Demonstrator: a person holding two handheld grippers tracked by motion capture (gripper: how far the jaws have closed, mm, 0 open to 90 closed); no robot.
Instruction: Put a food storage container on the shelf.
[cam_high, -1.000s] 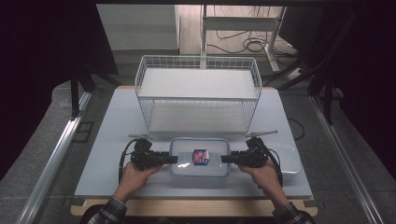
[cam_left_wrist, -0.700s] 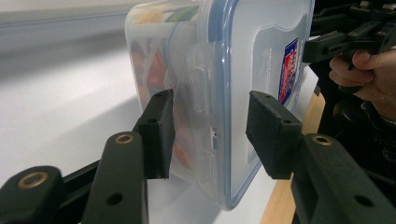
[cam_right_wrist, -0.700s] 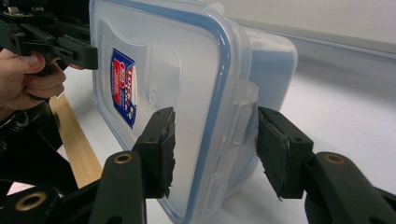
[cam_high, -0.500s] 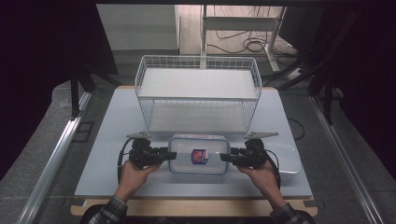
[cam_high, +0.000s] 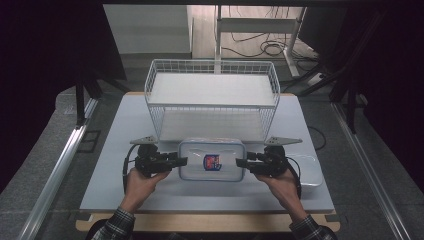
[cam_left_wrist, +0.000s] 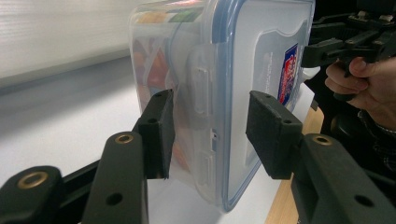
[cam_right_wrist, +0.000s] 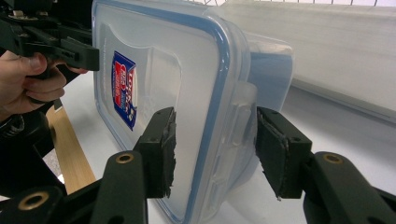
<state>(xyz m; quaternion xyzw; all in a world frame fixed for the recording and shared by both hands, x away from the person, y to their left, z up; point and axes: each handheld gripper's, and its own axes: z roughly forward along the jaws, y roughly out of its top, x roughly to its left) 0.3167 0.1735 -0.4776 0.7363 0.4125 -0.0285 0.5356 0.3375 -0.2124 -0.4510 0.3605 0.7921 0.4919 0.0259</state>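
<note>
A clear lidded plastic container (cam_high: 212, 160) with a blue seal and a red-and-blue sticker is in front of the wire basket, between my two grippers. My left gripper (cam_high: 182, 161) clamps its left end, one pad under the body and one on the lid (cam_left_wrist: 261, 56), with the side latch between the jaws (cam_left_wrist: 210, 98). My right gripper (cam_high: 240, 162) holds the right end the same way (cam_right_wrist: 215, 114); its jaws have just been closing on the container (cam_right_wrist: 154, 84). Coloured contents show through the wall. The container seems held just off the table.
A white wire basket (cam_high: 210, 117) with a white upper shelf stands right behind the container. A clear shallow tray (cam_high: 307, 172) lies on the white table (cam_high: 125, 125) beside my right hand. The wooden front edge (cam_high: 200, 222) runs below my forearms.
The container and both grippers have shifted slightly away from the person, toward the basket. Both grippers stay at the container's ends.
</note>
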